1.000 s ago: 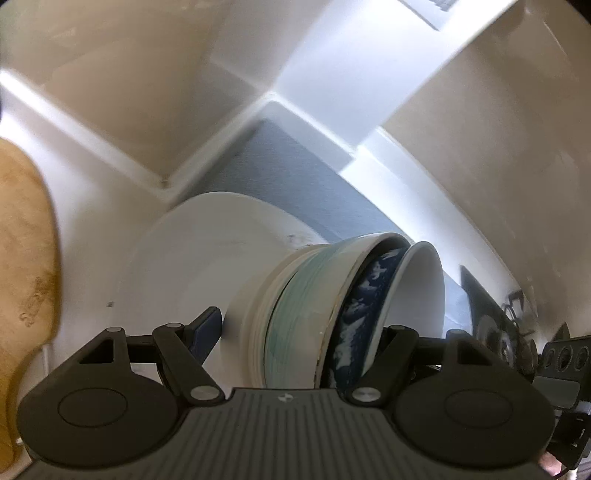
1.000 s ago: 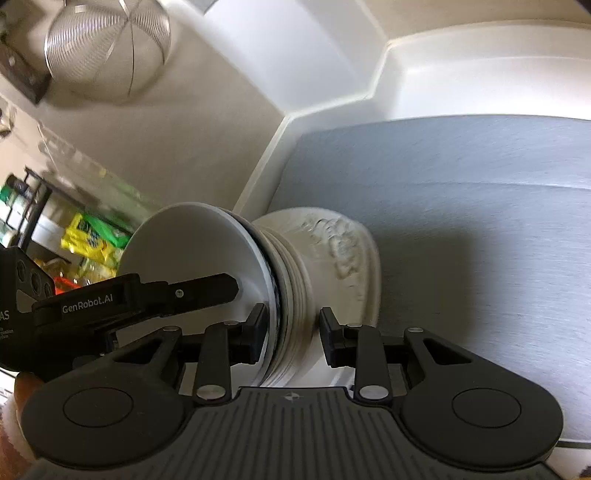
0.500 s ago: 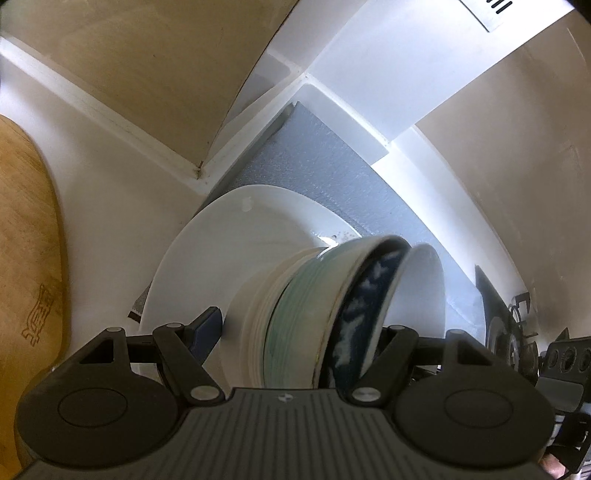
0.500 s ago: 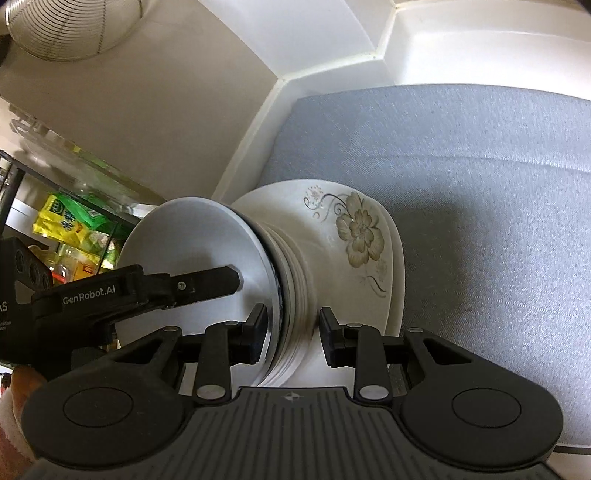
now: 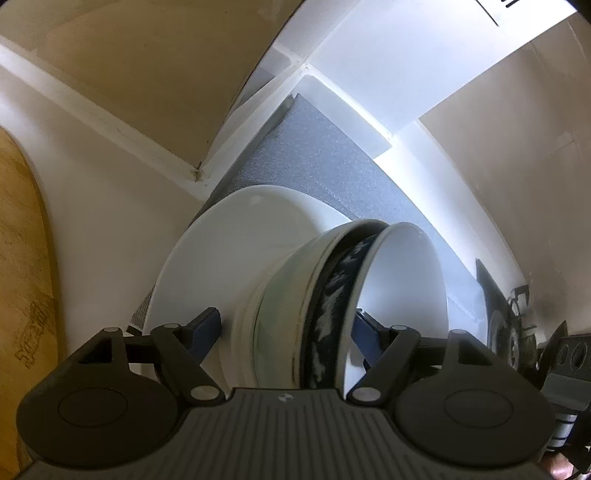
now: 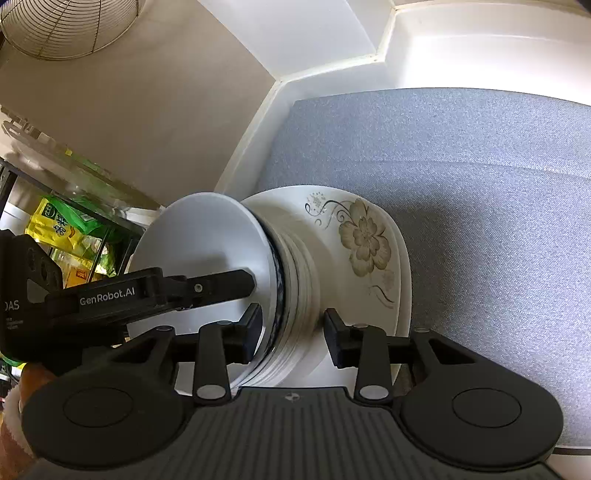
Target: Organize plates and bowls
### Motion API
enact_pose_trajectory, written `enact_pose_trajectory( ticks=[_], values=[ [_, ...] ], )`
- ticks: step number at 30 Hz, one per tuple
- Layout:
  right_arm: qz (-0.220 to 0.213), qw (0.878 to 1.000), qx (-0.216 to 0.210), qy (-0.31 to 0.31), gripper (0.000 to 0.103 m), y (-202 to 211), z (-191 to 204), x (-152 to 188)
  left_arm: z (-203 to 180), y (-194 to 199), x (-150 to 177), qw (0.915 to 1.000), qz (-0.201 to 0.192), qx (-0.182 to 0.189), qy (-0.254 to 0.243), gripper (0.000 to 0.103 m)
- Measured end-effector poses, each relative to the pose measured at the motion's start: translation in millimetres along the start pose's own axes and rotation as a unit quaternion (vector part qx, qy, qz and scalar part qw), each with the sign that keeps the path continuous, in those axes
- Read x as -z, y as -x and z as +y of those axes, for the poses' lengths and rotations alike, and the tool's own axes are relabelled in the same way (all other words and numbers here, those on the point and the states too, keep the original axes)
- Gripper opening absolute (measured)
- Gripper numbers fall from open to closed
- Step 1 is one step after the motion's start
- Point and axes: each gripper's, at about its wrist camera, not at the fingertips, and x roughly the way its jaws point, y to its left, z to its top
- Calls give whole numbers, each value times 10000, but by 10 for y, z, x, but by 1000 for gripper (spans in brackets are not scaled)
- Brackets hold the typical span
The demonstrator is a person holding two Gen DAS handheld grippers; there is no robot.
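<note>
1. Now, the left claw point(image 5: 286, 328): jaws wide and easing apart, set across a stack of bowls point(image 5: 266, 314). One blue pad point(image 5: 207, 326) sits at the stack's base side; the other is inside the top white bowl point(image 5: 402, 288). Both look in contact with the stack.
2. The right claw point(image 6: 293, 325): jaws far narrower and opening, with the same stack's rim between them. One pad lies inside the white bowl, at its wall. The other stands just clear of the outer bowls.
3. In the right wrist view, a finger point(image 6: 218, 282) of the left claw reaches into the white bowl's hollow from the left.
4. The stack, from the mouth inward: white bowl, blue-patterned bowl point(image 5: 332, 314), green-tinted bowl point(image 5: 280, 295), then several white ones.
5. The bases face a flowered plate point(image 6: 365, 243), which has more plates under it. I cannot tell whether the stack rests on it or hangs just off it.
6. The left wrist view shows a broad white plate point(image 5: 229, 251) behind the stack; whether it is the flowered one I cannot tell.
7. The plates lie on a grey liner point(image 6: 480, 184) inside a white shelf point(image 6: 480, 48), at the liner's near left corner.
8. Outside the shelf: a wooden board point(image 5: 22, 277), a wire basket point(image 6: 70, 26) and a rack with yellow-green packets point(image 6: 55, 225).
9. A hand point(image 6: 26, 380) with a fuzzy cuff shows at the lower left.
</note>
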Motion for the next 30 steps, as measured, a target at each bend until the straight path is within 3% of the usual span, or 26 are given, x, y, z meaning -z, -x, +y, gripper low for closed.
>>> enact_pose_trajectory(
  ticks=[4,7,9,12,17,19,25,27,30],
  values=[
    [-42,10000,21,8,38,12,6,2,-131,126,-32,9986,-209,-300,-386,93],
    [-56,10000,17,-29,38,15,-1,4,-194,193,-54,9958,-362,-577,-619,94],
    [-80,10000,22,-47,38,21,-2,7,-212,231,-47,9937,-479,-750,-688,100],
    [-199,9997,105,55,40,62,44,13,-207,342,0,9920,-662,-814,-709,101],
    [-754,9930,465,784,67,290,212,79,-181,568,74,9853,-1142,-1123,-594,103],
    [-944,9882,562,1071,71,390,285,132,-126,626,70,9857,-1234,-1064,-436,103],
    [-1101,9830,632,1327,72,561,405,257,156,451,-19,9955,-866,-378,125,103],
    [-1136,9822,672,1339,72,614,431,293,245,279,-30,9970,-599,-393,299,103],
    [-1211,9811,753,1308,73,707,428,321,281,220,18,9966,-590,-388,413,103]
  ],
)
